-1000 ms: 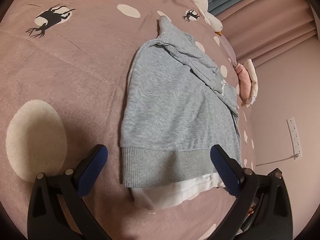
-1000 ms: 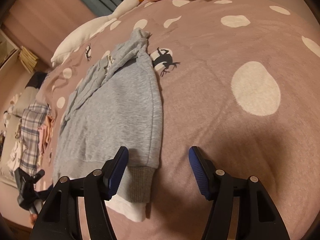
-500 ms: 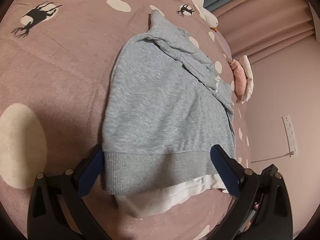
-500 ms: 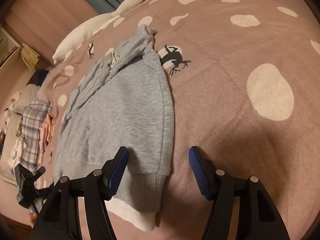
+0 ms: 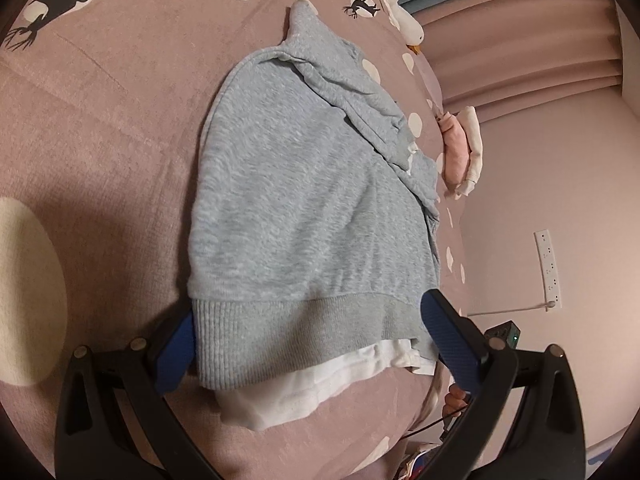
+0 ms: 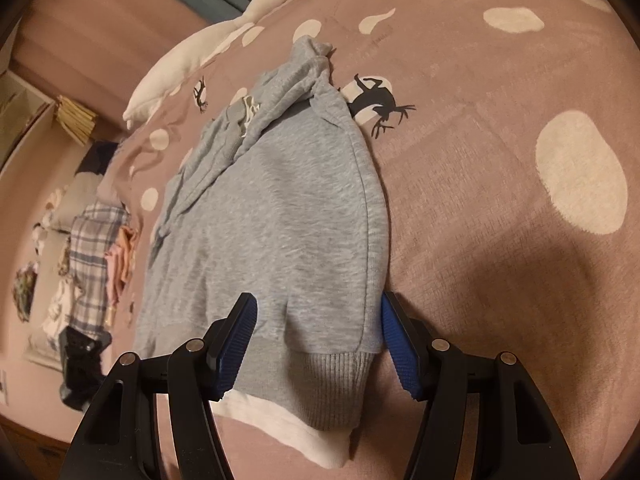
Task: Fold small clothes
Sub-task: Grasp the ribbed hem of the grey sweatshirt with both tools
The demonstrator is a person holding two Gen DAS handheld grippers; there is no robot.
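Both grippers have closed in on the grey sweatshirt (image 5: 304, 200) near the bedspread's (image 5: 100, 140) edge; left gripper (image 5: 314, 340) and right gripper (image 6: 318, 344) straddle its ribbed hem (image 6: 328, 384), jaws unclenched.

Open tool (image 6: 316, 344) astride grey sweatshirt (image 6: 280, 232) hem

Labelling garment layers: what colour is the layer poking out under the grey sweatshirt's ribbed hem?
White, below the grey sweatshirt; clearest in the left wrist view.

The left gripper (image 5: 310, 342) points down with its jaws wide apart. The right gripper (image 6: 318, 346) points down too, jaws apart.
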